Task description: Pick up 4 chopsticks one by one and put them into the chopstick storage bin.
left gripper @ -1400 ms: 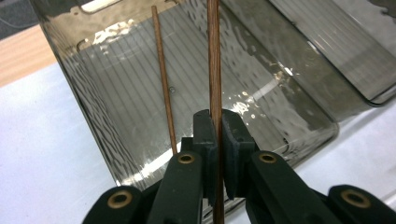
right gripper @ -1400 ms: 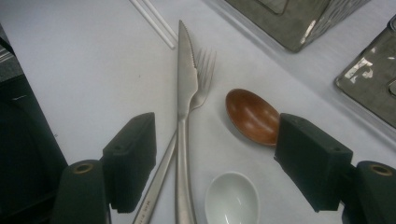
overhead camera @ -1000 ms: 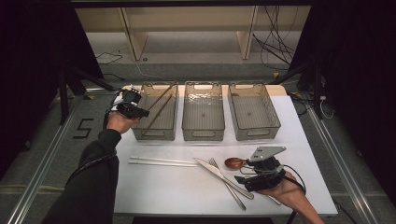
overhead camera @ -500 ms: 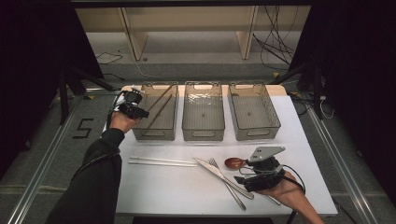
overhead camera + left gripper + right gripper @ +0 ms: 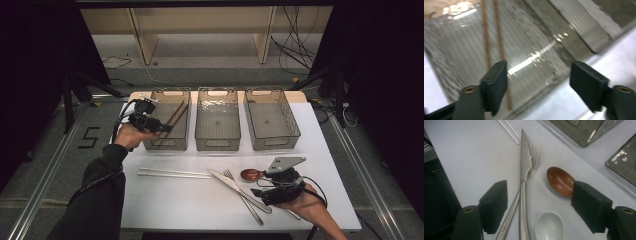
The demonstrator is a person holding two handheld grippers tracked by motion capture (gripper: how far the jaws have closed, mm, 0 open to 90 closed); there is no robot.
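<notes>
Two brown chopsticks (image 5: pixel 172 119) (image 5: pixel 499 37) lie slanted in the left clear bin (image 5: pixel 167 145) (image 5: pixel 554 50). My left gripper (image 5: pixel 159 127) (image 5: pixel 539 82) hovers over that bin's near left corner. Its jaws have just been opening and now stand open with nothing between them. My right gripper (image 5: pixel 257 192) (image 5: pixel 539 202) rests open low over the cutlery at the table's near right. A knife (image 5: pixel 240 190) (image 5: pixel 524 170) crosses a fork (image 5: pixel 247 202) (image 5: pixel 534 162). Beside them lie a brown spoon (image 5: pixel 250 174) (image 5: pixel 560 181) and a white spoon (image 5: pixel 549 226).
A pair of white chopsticks (image 5: pixel 175 173) (image 5: pixel 509 131) lies on the white table (image 5: pixel 200 210) in front of the left bin. The middle bin (image 5: pixel 217 142) and the right bin (image 5: pixel 275 142) stand in a row beside it. A wooden shelf stands beyond the table.
My left hand has shifted slightly right and toward the near side of the left bin, and the brown chopsticks now lie loose in it. The right hand has kept still.
</notes>
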